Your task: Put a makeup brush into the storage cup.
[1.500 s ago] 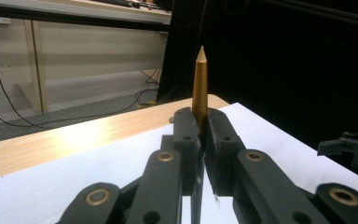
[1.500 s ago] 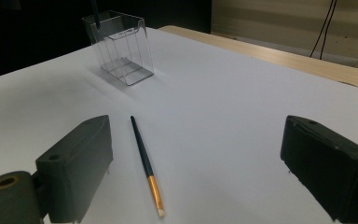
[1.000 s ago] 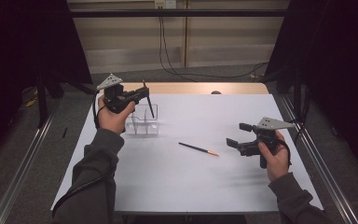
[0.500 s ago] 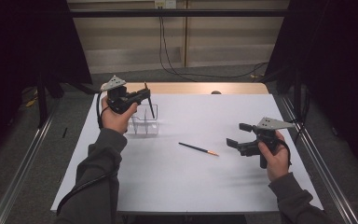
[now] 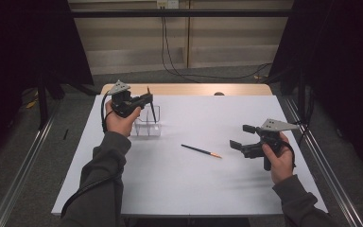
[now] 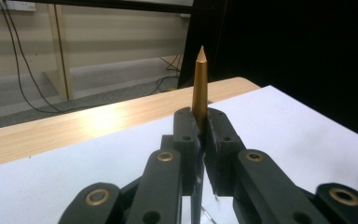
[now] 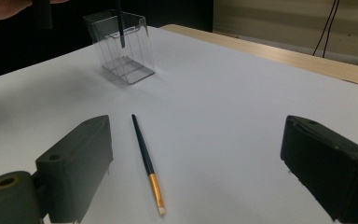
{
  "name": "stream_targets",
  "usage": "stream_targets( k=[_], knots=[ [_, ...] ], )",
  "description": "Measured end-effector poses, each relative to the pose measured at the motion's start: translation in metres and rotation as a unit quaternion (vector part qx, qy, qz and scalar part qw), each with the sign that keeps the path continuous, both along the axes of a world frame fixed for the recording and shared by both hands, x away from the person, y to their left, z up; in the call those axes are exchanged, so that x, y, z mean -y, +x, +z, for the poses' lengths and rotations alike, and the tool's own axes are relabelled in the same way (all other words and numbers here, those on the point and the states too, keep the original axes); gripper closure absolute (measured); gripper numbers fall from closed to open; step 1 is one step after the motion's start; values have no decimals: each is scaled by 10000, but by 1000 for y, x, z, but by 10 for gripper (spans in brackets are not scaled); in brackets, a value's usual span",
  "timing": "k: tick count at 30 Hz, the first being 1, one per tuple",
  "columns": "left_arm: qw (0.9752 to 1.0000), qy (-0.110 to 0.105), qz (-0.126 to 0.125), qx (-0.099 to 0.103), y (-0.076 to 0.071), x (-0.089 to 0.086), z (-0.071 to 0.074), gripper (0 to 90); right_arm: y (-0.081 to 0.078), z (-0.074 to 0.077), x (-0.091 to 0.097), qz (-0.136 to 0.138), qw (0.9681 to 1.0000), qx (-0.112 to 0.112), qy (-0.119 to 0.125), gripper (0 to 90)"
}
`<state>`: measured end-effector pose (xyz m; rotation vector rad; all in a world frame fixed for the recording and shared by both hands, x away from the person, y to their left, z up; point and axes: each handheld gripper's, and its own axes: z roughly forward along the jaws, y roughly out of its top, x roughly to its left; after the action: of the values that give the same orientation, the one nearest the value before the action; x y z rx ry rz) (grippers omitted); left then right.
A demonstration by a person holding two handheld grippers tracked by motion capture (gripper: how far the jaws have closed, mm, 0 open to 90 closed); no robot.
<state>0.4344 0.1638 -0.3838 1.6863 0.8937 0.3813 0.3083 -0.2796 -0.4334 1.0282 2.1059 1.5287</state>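
White table with a clear plastic holder and two paintbrushes; no writing is legible.
The left gripper pinches one brush upright above the holder. The right gripper is spread wide near the loose brush.

the white table top lies bare along its near edge and far right corner, with wide passage there. a paintbrush lies mid-table, just beside the right gripper. at the left, the clear plastic holder stands upright, with the left gripper and its held brush blocking the way above it.
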Motion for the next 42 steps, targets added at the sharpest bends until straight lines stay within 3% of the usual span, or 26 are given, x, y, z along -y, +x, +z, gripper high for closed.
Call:
stream_targets(
  k=[20,42],
  knots=[
    [9998,137,11,-154,2,7,-23,836,0,1,0,-3,10000,-6,4,86],
    [9991,301,23,-281,2,8,-36,836,0,1,0,-3,10000,1,-1,86]
  ],
)
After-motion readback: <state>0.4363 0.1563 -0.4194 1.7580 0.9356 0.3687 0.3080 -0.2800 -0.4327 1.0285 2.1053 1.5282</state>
